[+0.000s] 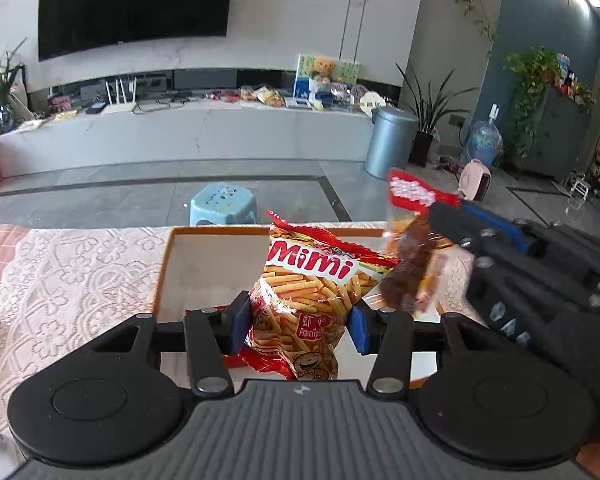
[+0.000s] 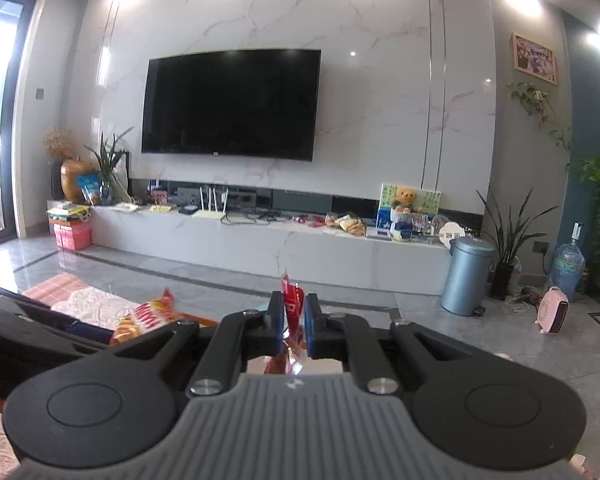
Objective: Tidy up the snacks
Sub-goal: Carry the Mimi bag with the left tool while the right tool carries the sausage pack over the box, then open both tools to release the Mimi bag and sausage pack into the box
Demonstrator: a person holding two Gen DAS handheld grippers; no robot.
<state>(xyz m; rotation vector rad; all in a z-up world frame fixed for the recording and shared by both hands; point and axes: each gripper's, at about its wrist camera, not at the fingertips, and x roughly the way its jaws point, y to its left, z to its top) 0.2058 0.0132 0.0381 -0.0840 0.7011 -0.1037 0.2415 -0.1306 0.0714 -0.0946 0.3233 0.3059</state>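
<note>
Two packets carried mid-transfer: red-orange foil Mimi prawn-stick bag [image 1: 304, 300] clamped in left gripper [image 1: 298, 326], red-topped clear snack pouch [image 1: 414, 240] pinched in right gripper [image 2: 293, 322]; next, lowering into orange-rimmed white tray [image 1: 204, 232].

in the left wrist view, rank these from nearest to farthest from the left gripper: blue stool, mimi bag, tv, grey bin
1. Mimi bag: gripped between the left gripper pads, over the tray.
2. Blue stool: on the floor just past the table's far edge.
3. Grey bin: farther back, right, beside the TV bench.
4. TV: on the back wall, upper left.

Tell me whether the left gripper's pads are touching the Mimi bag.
Touching. The left wrist view shows both blue pads of the left gripper pressed into the Mimi bag.
</note>
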